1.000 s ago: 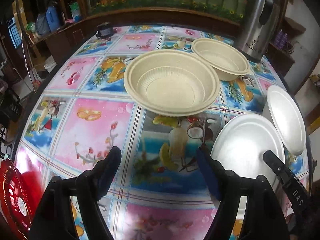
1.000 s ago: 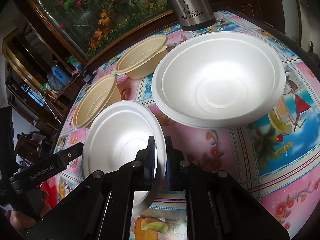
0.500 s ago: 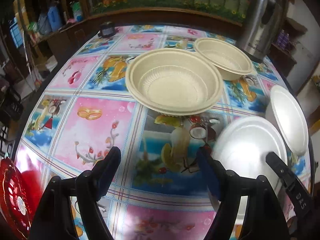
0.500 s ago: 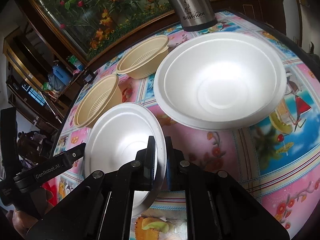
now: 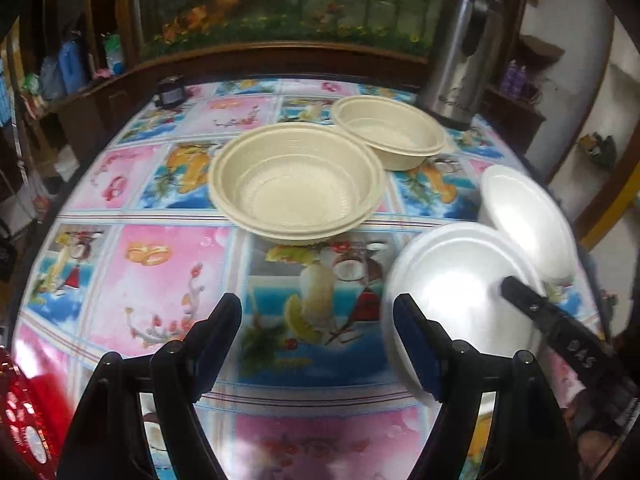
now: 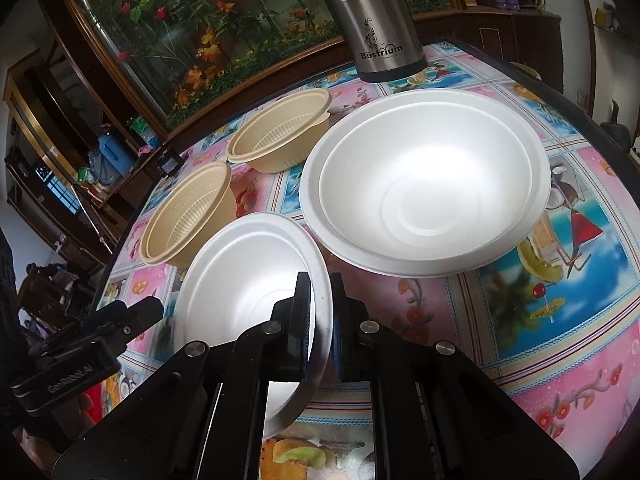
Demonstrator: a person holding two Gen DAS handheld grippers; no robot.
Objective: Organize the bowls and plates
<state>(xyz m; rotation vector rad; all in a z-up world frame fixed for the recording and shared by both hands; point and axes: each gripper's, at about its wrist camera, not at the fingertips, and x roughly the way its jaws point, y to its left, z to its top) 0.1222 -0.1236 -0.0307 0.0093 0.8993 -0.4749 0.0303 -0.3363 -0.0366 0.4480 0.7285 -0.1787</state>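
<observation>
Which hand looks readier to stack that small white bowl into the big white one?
Right. The right gripper already pinches the small white bowl by its rim, beside the big white bowl. The left gripper hangs open and empty.

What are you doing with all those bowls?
A person is tidying bowls on a table with a gripper in each hand. The right gripper has its jaws shut on the rim of a small white bowl. The left gripper is open with nothing between its jaws. A big white bowl and two tan bowls sit on the table, beside a steel flask.
</observation>
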